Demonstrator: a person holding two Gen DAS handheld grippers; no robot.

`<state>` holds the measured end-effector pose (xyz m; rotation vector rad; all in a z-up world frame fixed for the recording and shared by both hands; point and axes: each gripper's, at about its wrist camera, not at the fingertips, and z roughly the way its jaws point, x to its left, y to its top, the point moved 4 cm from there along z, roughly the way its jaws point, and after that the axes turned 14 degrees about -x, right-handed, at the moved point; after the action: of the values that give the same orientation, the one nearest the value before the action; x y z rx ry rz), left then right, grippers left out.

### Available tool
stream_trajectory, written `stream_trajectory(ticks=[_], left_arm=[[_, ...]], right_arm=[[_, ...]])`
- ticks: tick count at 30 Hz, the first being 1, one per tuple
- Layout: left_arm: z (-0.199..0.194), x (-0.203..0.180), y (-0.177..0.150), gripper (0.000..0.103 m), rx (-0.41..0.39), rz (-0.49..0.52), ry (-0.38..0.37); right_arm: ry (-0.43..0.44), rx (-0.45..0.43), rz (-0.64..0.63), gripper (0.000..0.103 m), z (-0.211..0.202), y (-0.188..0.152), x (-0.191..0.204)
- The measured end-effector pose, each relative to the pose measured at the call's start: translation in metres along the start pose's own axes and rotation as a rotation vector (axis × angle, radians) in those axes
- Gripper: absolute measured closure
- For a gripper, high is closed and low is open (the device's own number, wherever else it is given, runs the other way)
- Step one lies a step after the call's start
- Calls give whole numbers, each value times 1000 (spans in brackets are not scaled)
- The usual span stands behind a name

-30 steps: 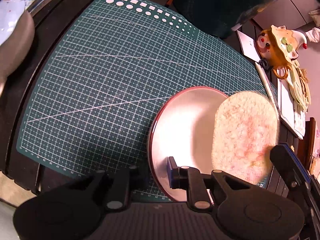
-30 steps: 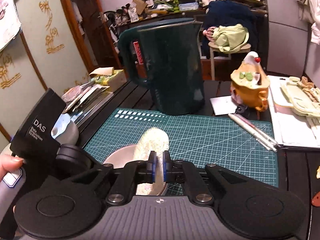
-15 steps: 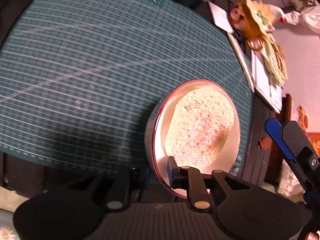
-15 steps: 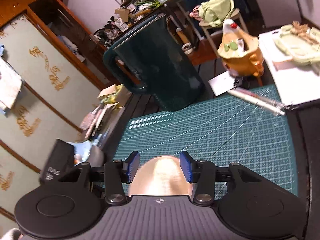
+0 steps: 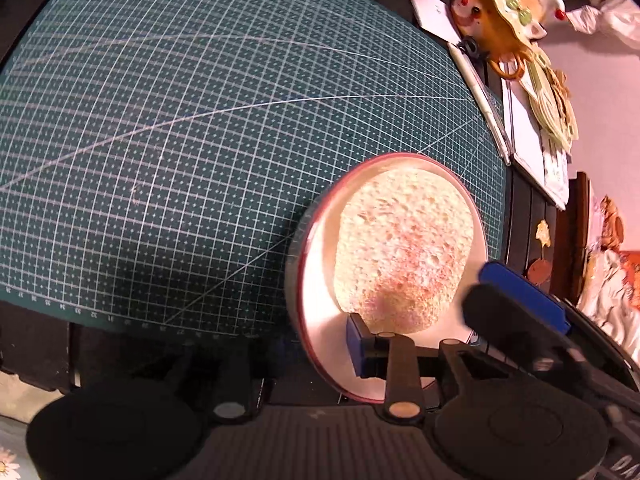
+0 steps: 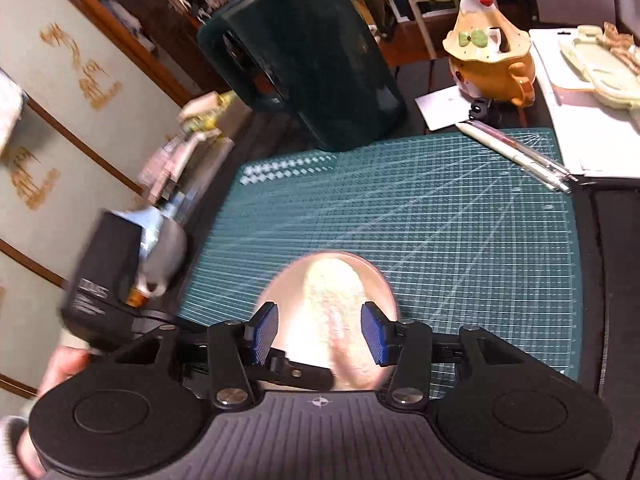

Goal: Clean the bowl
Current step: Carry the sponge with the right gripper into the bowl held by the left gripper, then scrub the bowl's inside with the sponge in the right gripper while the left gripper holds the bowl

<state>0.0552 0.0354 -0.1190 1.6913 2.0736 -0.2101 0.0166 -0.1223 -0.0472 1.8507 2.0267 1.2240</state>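
right wrist: bowl point(image 6: 288, 300) below hand-held gripper point(image 6: 320, 332)

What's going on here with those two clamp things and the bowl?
A person is cleaning a bowl on a green mat with two handheld grippers. A sponge lies inside it. The right gripper hovers over it, jaws opening around the sponge without touching. The left gripper straddles the near rim, also opening.

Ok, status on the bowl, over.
Both claws opening, left claw astride the bowl rim, right claw empty above. Sponge lying inside. Nothing blocking.
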Motion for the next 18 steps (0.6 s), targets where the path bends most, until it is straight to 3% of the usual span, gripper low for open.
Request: stream_trajectory(ticks=[5,8,15,18], left_arm=[[-2,14,4,74,15,-59,-30],[-7,25,5,73,18,-90,-41],[-11,34,6,73,8,-99,-36],[-11,37,5,73,8,-116,-41]], right_arm=[[-35,5,-40,48,9,-3,2],[-21,1,4,48,17,-5,-2],[81,-66,57,47,24,0,-13],[117,-46,98,48,21,3,-19]])
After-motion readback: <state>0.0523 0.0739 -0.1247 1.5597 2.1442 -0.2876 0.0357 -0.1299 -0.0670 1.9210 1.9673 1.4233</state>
